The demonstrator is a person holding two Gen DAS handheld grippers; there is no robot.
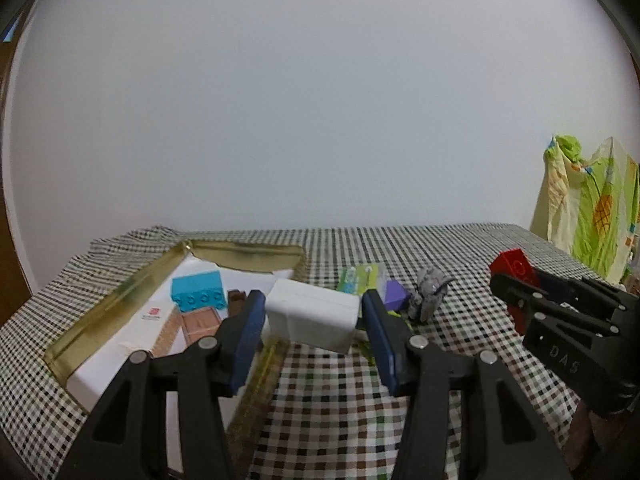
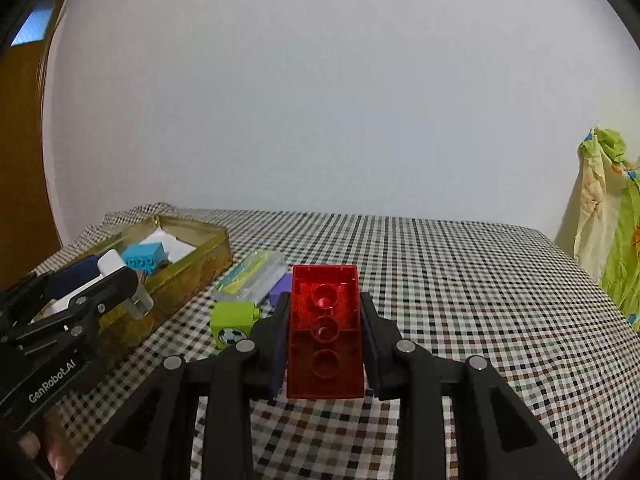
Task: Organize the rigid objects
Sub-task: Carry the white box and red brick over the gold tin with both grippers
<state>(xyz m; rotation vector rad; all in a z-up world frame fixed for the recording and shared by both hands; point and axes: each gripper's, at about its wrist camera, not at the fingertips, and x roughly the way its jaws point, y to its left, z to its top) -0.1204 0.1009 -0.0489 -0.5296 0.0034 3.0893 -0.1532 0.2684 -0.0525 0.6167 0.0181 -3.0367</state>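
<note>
Two tools loaded: left tool [image 1: 314, 312] clamps white block [image 1: 312, 314] above gold tray [image 1: 120, 292]; right tool [image 2: 325, 328] clamps red brick [image 2: 325, 328] over checked bench [image 2: 460, 280]. Both rigid, light, smooth plastic: grip flat long sides, watch slip.

Looks like a home, likely a bedroom or spare room. Evidence: counter [image 2: 460, 280] covered with a small-check cloth, plain pale wall [image 2: 320, 100] behind it, brown wooden door [image 2: 24, 160] at the left edge. Patterned yellow-green fabric [image 2: 612, 216], bedding or a cover by the look of it, draped at the right. Kids' stuff on the cloth: toy bricks such as a turquoise brick [image 1: 197, 291] inside a gold gift box [image 1: 132, 300], and a lime block with a football print [image 2: 233, 323]. No lab or shop fixtures visible.
</note>
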